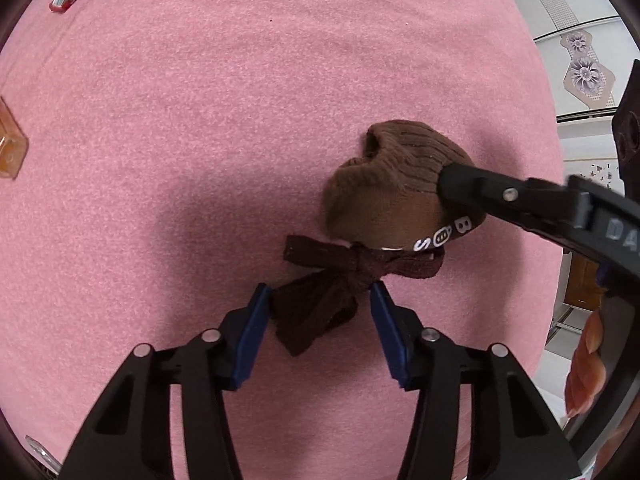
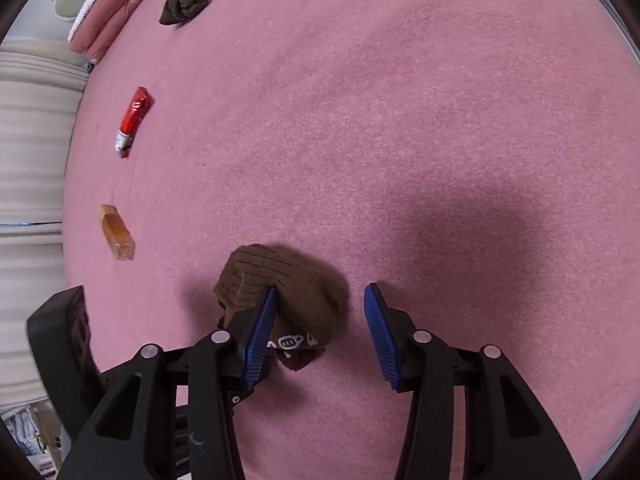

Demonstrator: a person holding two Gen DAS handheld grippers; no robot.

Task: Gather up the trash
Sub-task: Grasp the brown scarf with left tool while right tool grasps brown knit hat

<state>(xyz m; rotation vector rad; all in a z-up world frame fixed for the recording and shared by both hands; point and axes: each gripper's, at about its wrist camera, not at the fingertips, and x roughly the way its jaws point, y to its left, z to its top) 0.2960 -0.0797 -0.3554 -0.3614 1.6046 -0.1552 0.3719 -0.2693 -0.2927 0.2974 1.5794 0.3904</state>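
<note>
On the pink blanket [image 1: 200, 120], the parted fingers of both grippers straddle the brown sock [image 1: 392, 196]; orientation unclear.

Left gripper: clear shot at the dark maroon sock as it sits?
Probably yes. The left gripper already straddles the dark maroon sock, fingers either side, pads not yet pressing. The right gripper works the brown sock beyond it, clear of the left fingers' gap.

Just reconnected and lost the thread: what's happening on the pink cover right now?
Both hand-held grippers are down on a brown sock bundle. The left gripper straddles its dark maroon end without pressing it; the right gripper has one finger on the ribbed part. A red wrapper and an amber bottle lie untouched.
</note>
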